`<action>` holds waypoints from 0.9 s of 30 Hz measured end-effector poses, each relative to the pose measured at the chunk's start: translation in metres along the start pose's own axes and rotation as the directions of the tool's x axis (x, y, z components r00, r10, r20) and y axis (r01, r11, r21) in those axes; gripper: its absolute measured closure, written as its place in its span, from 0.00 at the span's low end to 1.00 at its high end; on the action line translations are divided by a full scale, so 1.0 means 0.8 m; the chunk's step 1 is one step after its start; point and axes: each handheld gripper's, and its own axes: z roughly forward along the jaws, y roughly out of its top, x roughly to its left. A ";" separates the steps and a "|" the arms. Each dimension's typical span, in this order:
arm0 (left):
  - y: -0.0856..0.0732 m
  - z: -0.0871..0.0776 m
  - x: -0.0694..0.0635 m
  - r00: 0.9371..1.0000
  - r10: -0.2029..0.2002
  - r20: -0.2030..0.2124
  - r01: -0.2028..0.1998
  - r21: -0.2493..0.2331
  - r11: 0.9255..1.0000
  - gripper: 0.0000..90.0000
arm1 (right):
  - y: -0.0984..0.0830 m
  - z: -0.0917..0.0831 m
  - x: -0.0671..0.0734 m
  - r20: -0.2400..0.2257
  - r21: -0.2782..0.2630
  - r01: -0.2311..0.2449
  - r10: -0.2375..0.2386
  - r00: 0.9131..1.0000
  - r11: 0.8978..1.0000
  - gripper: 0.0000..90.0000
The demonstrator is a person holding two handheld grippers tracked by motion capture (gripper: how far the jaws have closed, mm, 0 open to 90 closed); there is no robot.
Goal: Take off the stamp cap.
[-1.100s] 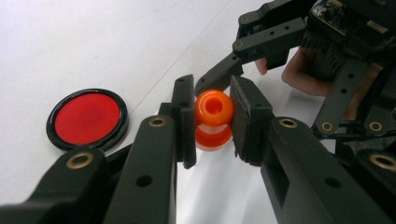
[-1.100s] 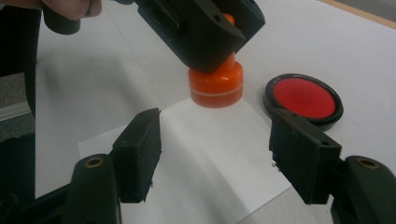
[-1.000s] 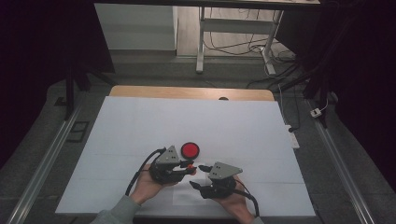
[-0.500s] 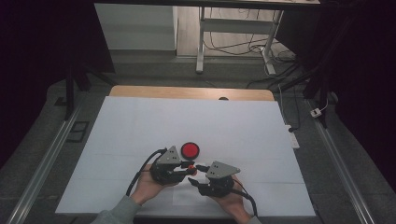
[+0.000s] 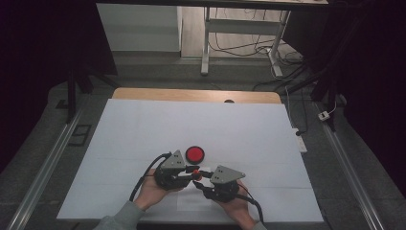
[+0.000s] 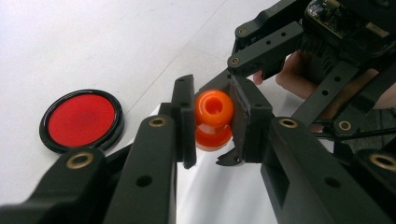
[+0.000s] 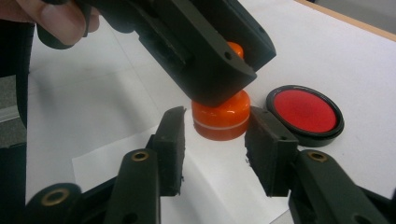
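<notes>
My left tool [image 6: 212,123] is clamped tight on the knob of a glossy orange plastic stamp [image 6: 213,120], holding it upright over a white slip of paper [image 7: 210,186] on the white tabletop [image 5: 143,129]. My right tool [image 7: 215,154] comes in low from the other side, and its jaws have just been closing around the stamp's wide orange base; there's a sliver of daylight on each side there, so I don't read it as gripped yet. From the high view the two tools meet nose to nose near my edge of the tabletop. Just beyond them lies the round red ink pad in its black rim [image 5: 195,154], lid off, apart from the stamp. So the stamp is picked up and steadied; what looks to be left is finishing the pinch on the base, then whatever needs two tools, perhaps pulling the base off or pressing down on the paper, which shows no mark that I can see.
</notes>
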 end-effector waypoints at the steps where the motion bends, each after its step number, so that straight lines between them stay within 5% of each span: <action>1: 0.000 0.000 0.000 1.000 -0.001 0.001 0.001 -0.001 1.000 0.81 | 0.000 0.000 0.000 0.000 0.000 0.000 0.000 1.000 1.000 0.65; 27: -0.002 -0.001 0.000 1.000 -0.005 0.013 0.005 -0.010 1.000 0.81 | 0.000 -0.002 0.003 0.023 -0.004 0.023 -0.022 0.999 1.000 0.71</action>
